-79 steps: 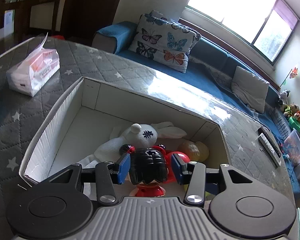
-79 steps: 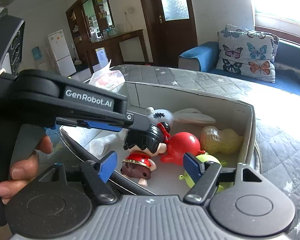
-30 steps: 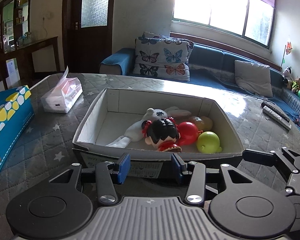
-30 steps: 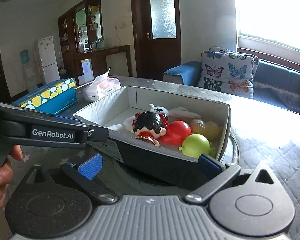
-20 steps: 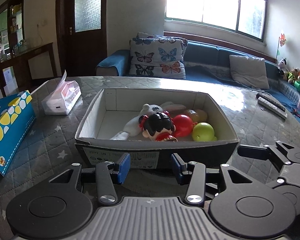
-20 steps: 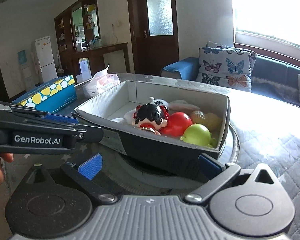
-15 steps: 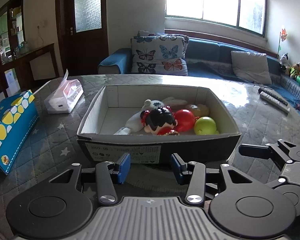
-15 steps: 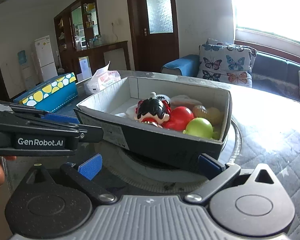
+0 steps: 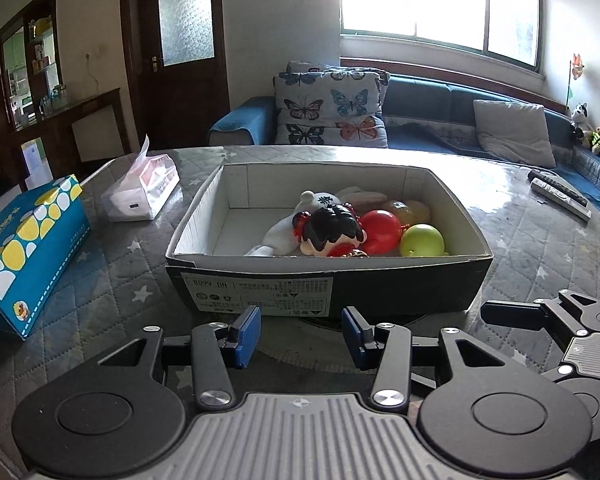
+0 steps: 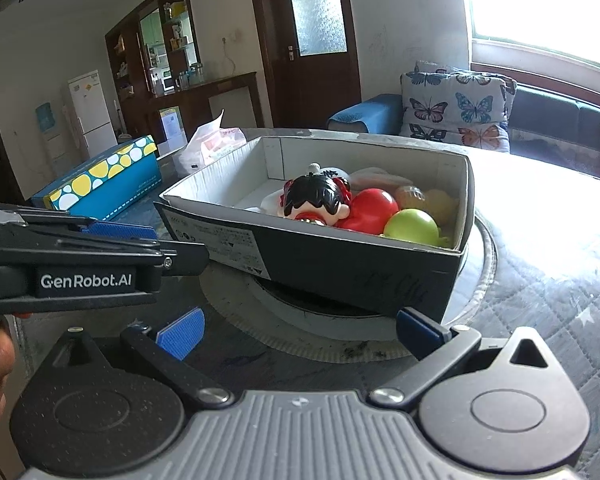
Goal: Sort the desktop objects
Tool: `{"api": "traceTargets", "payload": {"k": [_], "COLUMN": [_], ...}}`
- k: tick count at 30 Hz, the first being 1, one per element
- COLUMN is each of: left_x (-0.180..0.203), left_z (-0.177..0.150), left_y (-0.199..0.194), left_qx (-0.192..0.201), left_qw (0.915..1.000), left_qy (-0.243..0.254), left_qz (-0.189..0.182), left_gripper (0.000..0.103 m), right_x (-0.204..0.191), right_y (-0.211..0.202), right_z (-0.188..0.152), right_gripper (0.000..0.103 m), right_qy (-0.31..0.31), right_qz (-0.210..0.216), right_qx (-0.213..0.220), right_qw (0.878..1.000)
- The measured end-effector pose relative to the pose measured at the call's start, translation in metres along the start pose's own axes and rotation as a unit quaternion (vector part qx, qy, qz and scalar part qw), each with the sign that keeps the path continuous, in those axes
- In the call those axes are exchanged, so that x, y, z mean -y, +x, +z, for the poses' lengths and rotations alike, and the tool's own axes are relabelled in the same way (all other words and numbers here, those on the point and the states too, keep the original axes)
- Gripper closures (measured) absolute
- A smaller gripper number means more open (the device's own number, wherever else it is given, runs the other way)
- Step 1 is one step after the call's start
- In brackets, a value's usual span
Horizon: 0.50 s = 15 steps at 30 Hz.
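A black cardboard box (image 9: 328,286) (image 10: 340,256) with a white inside stands on the quilted table. In it lie a black-haired doll (image 9: 334,230) (image 10: 314,198), a red ball toy (image 9: 380,228) (image 10: 370,210), a green ball toy (image 9: 422,240) (image 10: 410,226), a yellowish toy (image 9: 410,210) and a white plush rabbit (image 9: 284,236). My left gripper (image 9: 302,332) hangs open in front of the box, nothing between its blue pads. My right gripper (image 10: 298,330) stands wide open before the box's near corner, also empty. The left gripper (image 10: 140,240) shows from the side in the right wrist view.
A blue box with yellow and white dots (image 9: 24,248) (image 10: 104,182) and a tissue pack (image 9: 142,192) (image 10: 216,144) lie left of the black box. Remote controls (image 9: 560,196) rest at the table's far right. A sofa with a butterfly cushion (image 9: 332,114) runs behind.
Both grippers have drawn a little further back from the box, which looks slightly smaller and lower. The doll and the other toys lie unmoved inside. Both jaws stay open.
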<state>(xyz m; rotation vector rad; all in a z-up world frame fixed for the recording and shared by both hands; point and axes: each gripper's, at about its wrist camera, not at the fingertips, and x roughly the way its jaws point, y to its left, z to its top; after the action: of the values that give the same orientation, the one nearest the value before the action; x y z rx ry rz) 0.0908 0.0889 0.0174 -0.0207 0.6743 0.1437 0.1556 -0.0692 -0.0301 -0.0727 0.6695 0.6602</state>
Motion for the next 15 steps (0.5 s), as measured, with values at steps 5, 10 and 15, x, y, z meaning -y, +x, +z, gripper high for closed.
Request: {"api": "traceTargets", "payload": {"k": [5, 10, 15], "left_x": [-0.0005, -0.0001, -0.0004], "left_z": [-0.0011, -0.0023, -0.0038], "left_y": [0.0008, 0.0036, 0.0063], "left_qx": [-0.001, -0.005, -0.008], "left_qw": [1.0000, 0.9999, 0.9999], "left_qy": [-0.001, -0.001, 0.001], "left_qz": [0.003, 0.011, 0.014], "left_gripper": [0.055, 0.055, 0.055], "right_x": [0.0007, 0.0001, 0.0004], "right_y": [0.0029, 0.0062, 0.0093], "right_z": [-0.0007, -0.0022, -0.0025], "right_gripper": [0.000, 0.000, 0.000], "right_qy": [0.006, 0.009, 0.011], "right_qz": [0.004, 0.009, 0.010], "right_qx": [-0.005, -0.012, -0.017], "right_qw": [1.000, 1.000, 1.000]}}
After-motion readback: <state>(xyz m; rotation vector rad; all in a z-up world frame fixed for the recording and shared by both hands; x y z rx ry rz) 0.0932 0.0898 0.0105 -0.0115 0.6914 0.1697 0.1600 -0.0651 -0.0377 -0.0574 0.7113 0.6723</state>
